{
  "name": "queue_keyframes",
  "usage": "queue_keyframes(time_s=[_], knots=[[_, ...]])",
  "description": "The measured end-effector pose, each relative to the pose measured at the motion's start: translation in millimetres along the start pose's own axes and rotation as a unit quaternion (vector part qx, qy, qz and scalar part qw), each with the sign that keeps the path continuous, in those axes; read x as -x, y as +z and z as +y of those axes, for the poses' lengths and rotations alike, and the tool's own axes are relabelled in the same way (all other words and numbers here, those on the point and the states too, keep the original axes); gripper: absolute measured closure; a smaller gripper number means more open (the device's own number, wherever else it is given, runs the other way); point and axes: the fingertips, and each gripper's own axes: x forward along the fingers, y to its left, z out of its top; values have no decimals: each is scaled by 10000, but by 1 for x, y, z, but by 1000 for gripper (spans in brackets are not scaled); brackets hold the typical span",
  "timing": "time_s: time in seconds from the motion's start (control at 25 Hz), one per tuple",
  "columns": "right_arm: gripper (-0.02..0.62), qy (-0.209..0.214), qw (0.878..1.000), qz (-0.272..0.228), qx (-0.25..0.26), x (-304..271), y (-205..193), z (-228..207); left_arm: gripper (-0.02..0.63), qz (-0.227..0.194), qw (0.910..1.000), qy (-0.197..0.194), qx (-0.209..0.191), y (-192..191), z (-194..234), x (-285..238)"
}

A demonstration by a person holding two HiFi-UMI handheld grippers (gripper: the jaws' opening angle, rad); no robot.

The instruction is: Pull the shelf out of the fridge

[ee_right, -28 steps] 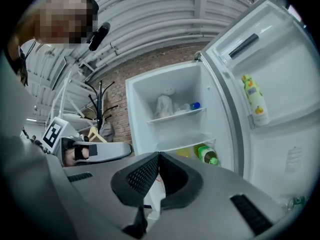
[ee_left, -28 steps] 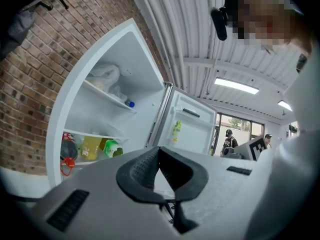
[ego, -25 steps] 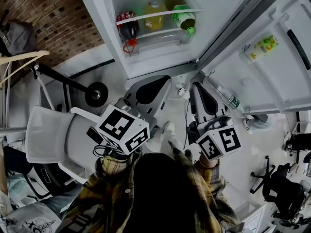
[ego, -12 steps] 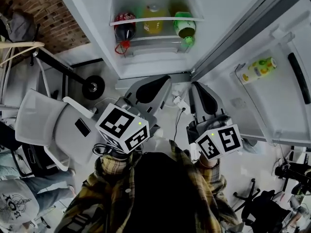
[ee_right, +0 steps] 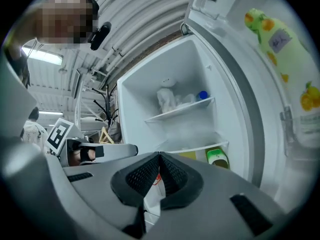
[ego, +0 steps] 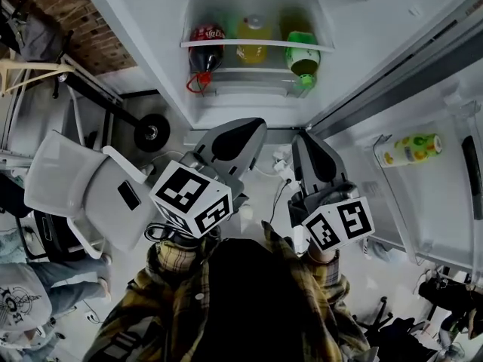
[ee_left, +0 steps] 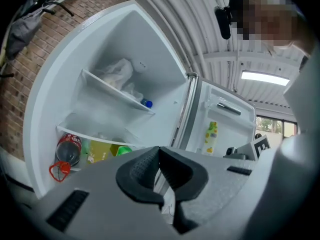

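Note:
The fridge (ego: pixel 151 66) stands open ahead of me. Its lower glass shelf (ego: pixel 256 44) sits over a red cola bottle (ego: pixel 205 42), a yellow bottle (ego: pixel 255 32) and a green bottle (ego: pixel 302 51). In the left gripper view an upper shelf (ee_left: pixel 117 91) carries a white bag and a blue cap. My left gripper (ego: pixel 253 124) and right gripper (ego: pixel 302 136) are side by side just short of the fridge's front, both shut with nothing between the pads. Neither touches a shelf. The closed tips also show in each gripper view: left gripper (ee_left: pixel 159 151), right gripper (ee_right: pixel 159 156).
The fridge door (ego: pixel 423 89) hangs open at the right with a yellow-green bottle (ego: pixel 411 148) in its bin. A white chair (ego: pixel 83 194) stands at the left, beside a black wheeled stand (ego: pixel 151 133). Cables (ego: pixel 283 168) lie on the floor below the grippers.
Both grippers have swung together toward the fridge opening, which now sits more squarely ahead and nearer in the head view. The jaws stayed shut.

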Motion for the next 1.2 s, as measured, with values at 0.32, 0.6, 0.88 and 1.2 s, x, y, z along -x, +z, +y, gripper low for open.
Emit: queue_keyframes(time_s=[0.32, 0.6, 0.88, 1.2], knots=[[577, 168, 9998, -91, -12, -67, 18, -21, 603, -156, 9998, 70, -79, 34, 50, -37], [577, 193, 9996, -195, 11, -118, 29, -43, 603, -176, 9997, 51, -150, 50, 88, -70], [577, 89, 9997, -196, -104, -150, 29, -56, 603, -92, 9998, 131, -78, 55, 118, -77], [577, 106, 9996, -55, -261, -165, 24, -73, 603, -20, 9998, 208, 32, 51, 128, -88]])
